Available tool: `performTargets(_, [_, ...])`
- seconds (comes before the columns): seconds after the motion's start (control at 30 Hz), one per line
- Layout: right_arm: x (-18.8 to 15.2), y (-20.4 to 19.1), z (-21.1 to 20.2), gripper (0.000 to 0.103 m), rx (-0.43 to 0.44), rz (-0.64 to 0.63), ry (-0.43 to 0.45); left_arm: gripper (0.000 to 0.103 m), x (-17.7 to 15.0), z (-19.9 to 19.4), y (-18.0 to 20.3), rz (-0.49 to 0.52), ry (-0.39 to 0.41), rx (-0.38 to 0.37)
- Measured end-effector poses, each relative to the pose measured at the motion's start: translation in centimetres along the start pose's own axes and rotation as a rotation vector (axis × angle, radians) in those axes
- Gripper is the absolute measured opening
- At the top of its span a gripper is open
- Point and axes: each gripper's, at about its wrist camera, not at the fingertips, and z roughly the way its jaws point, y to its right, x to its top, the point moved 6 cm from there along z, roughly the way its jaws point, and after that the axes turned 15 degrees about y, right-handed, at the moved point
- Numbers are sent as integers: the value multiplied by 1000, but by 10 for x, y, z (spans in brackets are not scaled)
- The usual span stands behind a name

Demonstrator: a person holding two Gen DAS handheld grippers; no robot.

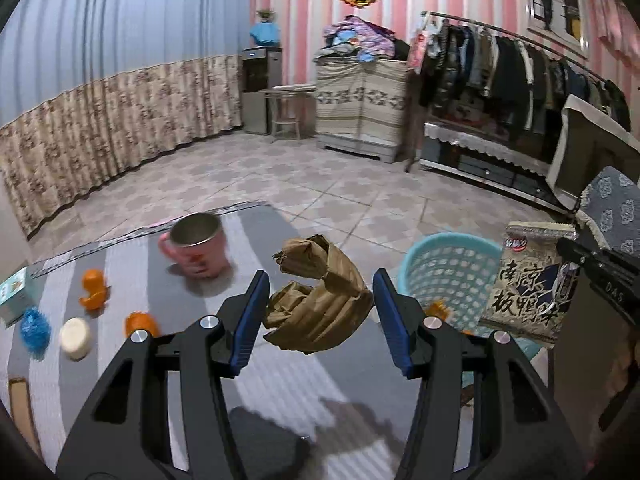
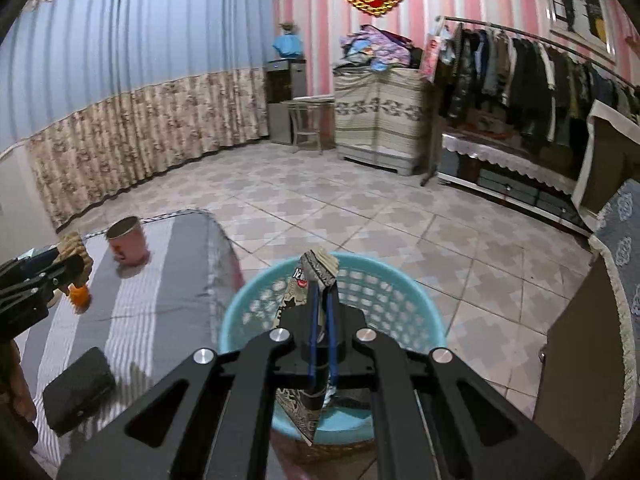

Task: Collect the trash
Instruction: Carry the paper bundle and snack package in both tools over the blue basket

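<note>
My left gripper (image 1: 320, 282) is shut on a crumpled brown paper bag (image 1: 320, 312), and both blue pads press its sides above the striped tabletop (image 1: 280, 380). A light blue plastic basket (image 1: 448, 268) stands on the floor just right of the table. My right gripper (image 2: 322, 280) is shut on a printed snack packet (image 2: 302, 408) and holds it over the basket (image 2: 384, 284). The left wrist view shows that packet (image 1: 528, 280) hanging beside the basket. In the right wrist view, the left gripper (image 2: 60, 268) and its paper (image 2: 72, 246) are at the far left.
On the table lie a pink mug (image 1: 198, 246), orange pieces (image 1: 94, 284), a blue spiky ball (image 1: 35, 330), a white round bar (image 1: 75, 338), a small box (image 1: 14, 296) and a black flat item (image 2: 78, 388). A brown cabinet (image 2: 588, 360) stands right of the basket.
</note>
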Motion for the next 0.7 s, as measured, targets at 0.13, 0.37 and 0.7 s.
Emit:
performTargets(0.13, [-2,16,5,4,-35,-2,1,53,3,16,29,7,1,-42])
performTargets(0.37, [-8,39,15,4,-78,13,-12,53,-4,45,70,36,4,-108])
performTargets(0.7, [-18,64,30,4,-121,29,-35,53,-20,89,113,70,-22,-167])
